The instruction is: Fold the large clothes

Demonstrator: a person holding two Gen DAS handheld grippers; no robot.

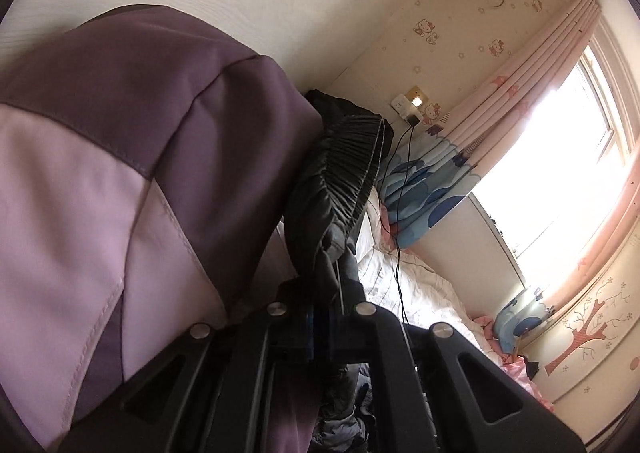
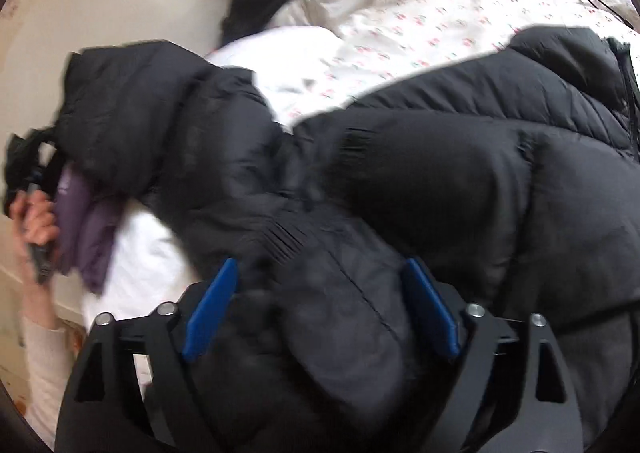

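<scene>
Black puffer jacket sprawled over a floral bedsheet, one gripper on it, the other lifted aside.

Right gripper spread wide at 6 o'clock in its own view, blue pads standing either side of a padded fold, not squeezing it (view motion-blurred). Left gripper pressed together on the jacket's ribbed black cuff, held up from 6 o'clock toward centre, with a purple-and-pink garment draped close at 9 o'clock. Seen again from the right wrist at 9 o'clock, gripped in the left hand beside purple cloth. Curtain and bright window at 3 o'clock in the left wrist view.
</scene>
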